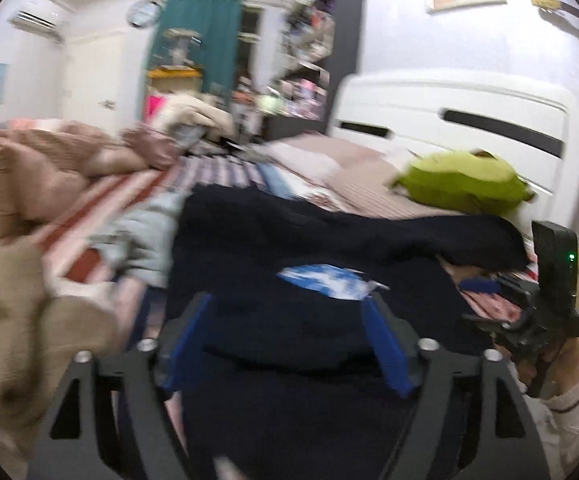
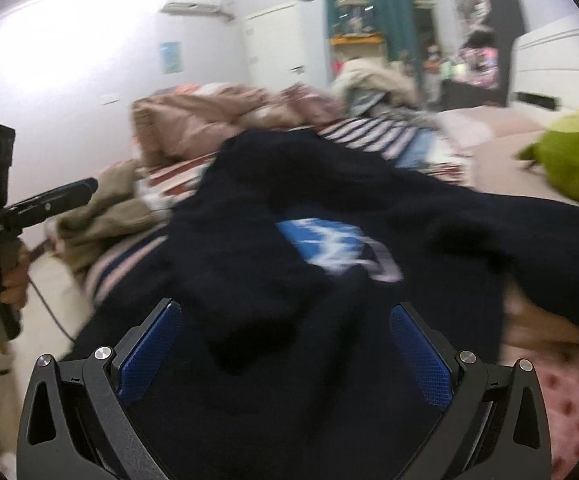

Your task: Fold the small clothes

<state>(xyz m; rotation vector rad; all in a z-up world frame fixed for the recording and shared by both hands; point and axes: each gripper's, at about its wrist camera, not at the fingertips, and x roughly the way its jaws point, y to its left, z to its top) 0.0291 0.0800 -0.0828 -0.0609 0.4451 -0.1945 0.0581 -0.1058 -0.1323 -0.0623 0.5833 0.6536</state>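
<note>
One bed [image 1: 369, 184], striped sheet, wide and rumpled. On it lies one dark navy top [image 1: 289, 240], soft knit, with one blue-and-white print patch [image 1: 325, 282] on its upper face; its long axis runs across the left wrist view, a sleeve stretching toward the right. One lime-green plush cushion [image 1: 465, 184] sits by the headboard. Two grippers: left gripper [image 1: 289, 344] spread, pads clear above the cloth; right gripper [image 2: 285, 344] spread too, blue textured pads flanking the fabric, not pinching.
</note>
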